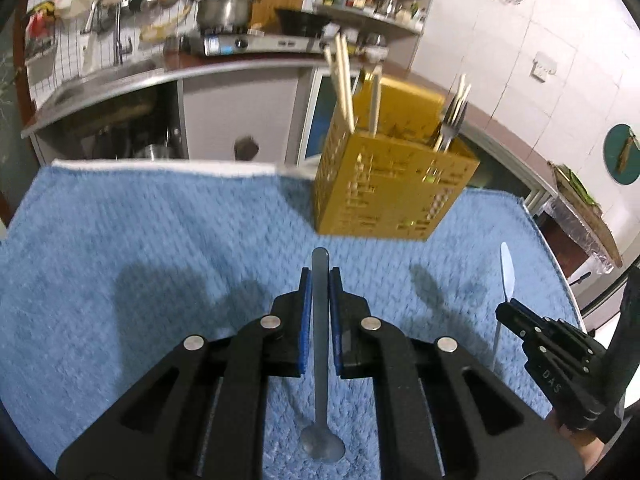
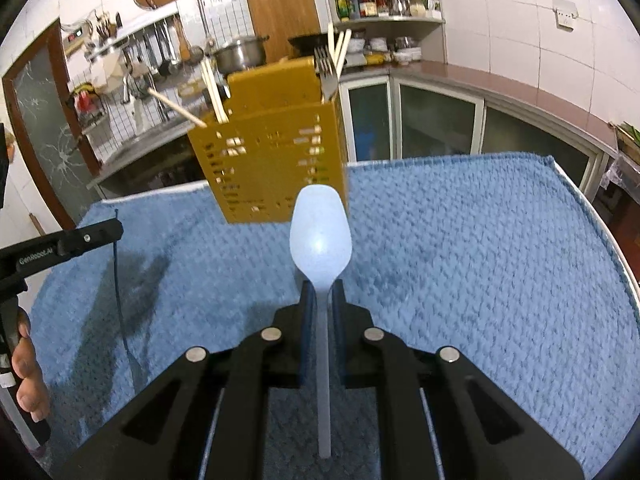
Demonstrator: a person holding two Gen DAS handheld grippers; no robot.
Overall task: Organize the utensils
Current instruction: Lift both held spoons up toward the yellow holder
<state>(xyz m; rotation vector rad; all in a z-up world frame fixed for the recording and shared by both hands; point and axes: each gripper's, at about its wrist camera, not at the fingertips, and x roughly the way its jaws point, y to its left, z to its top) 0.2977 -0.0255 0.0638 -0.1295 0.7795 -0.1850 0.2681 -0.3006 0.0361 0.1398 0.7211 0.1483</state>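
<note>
A blue towel [image 1: 160, 240] covers the table, and near its far edge stands a yellow perforated utensil holder [image 1: 392, 184] with wooden chopsticks [image 1: 346, 84] leaning out of one side and metal forks [image 1: 450, 120] standing in the other. In front of it, both black grippers are lifted above the cloth and angled downward. The left gripper [image 1: 319, 276] is closed almost completely, its blue pads clamping the handle of a grey spoon [image 1: 321, 360], whose bowl hangs back toward the hand while the handle end pokes forward past the fingertips. The right gripper [image 2: 322, 288] is likewise pinched nearly shut on the neck of a pale translucent spoon [image 2: 321, 236], bowl forward and facing up, just short of the holder. At the left edge of the right-wrist view, a hand [image 2: 28, 376] wraps the left gripper's handle.
</note>
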